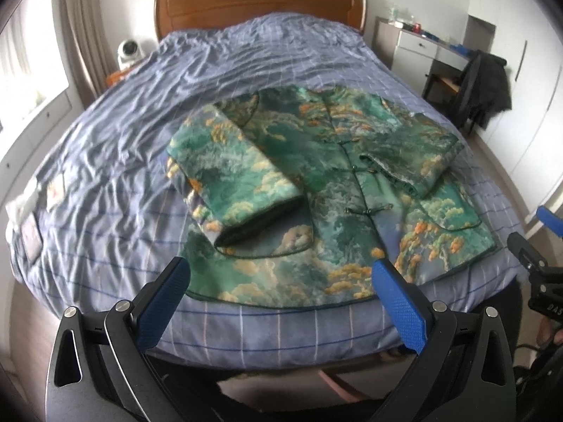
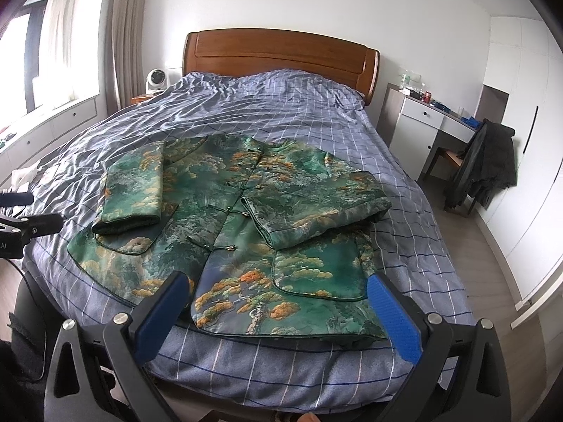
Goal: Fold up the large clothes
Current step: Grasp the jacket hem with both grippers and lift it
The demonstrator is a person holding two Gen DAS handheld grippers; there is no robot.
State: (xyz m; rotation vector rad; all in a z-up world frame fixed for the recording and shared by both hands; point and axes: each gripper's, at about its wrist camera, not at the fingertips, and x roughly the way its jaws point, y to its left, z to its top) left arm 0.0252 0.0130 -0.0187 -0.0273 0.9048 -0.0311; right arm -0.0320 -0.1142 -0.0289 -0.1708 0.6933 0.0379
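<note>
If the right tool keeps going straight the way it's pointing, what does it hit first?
Probably the near hem of the green jacket on the bed; the open right tool points there, though depth is uncertain.

left gripper [image 1: 281, 274] low centre, fingers spread wide, empty; right gripper [image 2: 278, 293] low centre, equally splayed.

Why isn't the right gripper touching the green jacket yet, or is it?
Apart. The right wrist view shows the right gripper open above the jacket, holding nothing, fingers clear of the hem.
</note>
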